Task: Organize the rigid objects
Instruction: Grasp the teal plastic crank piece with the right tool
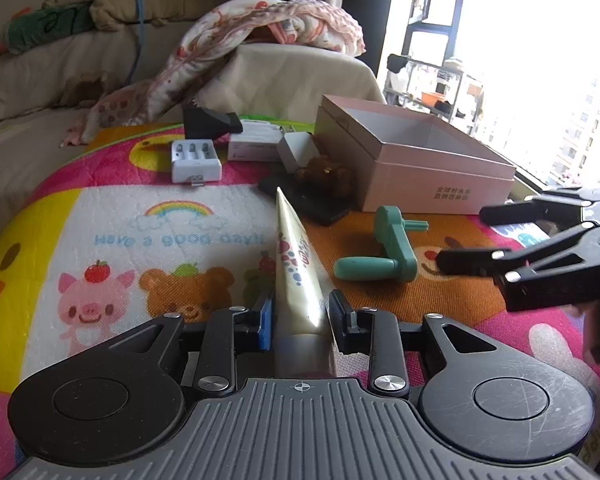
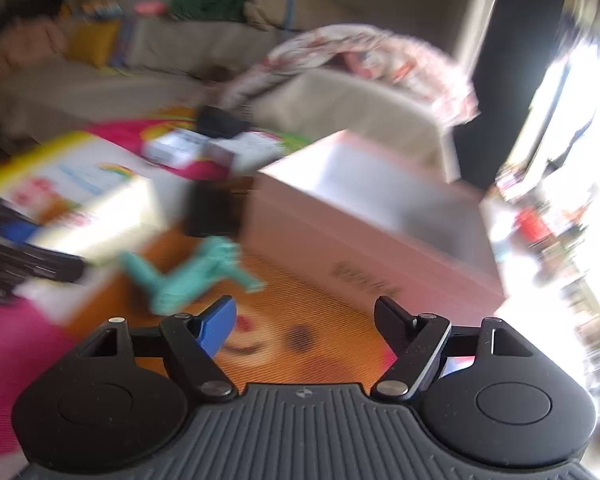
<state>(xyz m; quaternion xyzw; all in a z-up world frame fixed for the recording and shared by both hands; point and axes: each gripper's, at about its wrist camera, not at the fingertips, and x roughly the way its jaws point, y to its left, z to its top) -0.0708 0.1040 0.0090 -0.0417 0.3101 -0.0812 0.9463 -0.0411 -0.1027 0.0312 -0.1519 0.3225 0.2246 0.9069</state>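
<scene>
My left gripper (image 1: 298,312) is shut on a cream tube (image 1: 296,264) with a silver cap end, held above the cartoon play mat (image 1: 100,220). A green hand-crank handle (image 1: 380,256) lies on the mat to the right of the tube, in front of an open pink box (image 1: 412,160). My right gripper (image 1: 464,236) is open and empty, coming in from the right beside the handle. In the blurred right wrist view my right gripper (image 2: 304,320) is open over the mat, with the green handle (image 2: 188,276) ahead left and the pink box (image 2: 364,232) ahead.
A white battery charger (image 1: 196,162), a black block (image 1: 210,122), white boxes (image 1: 256,146), a brown plush toy (image 1: 326,174) on a black flat object (image 1: 308,200) lie behind. A sofa with a floral blanket (image 1: 268,28) stands at the back.
</scene>
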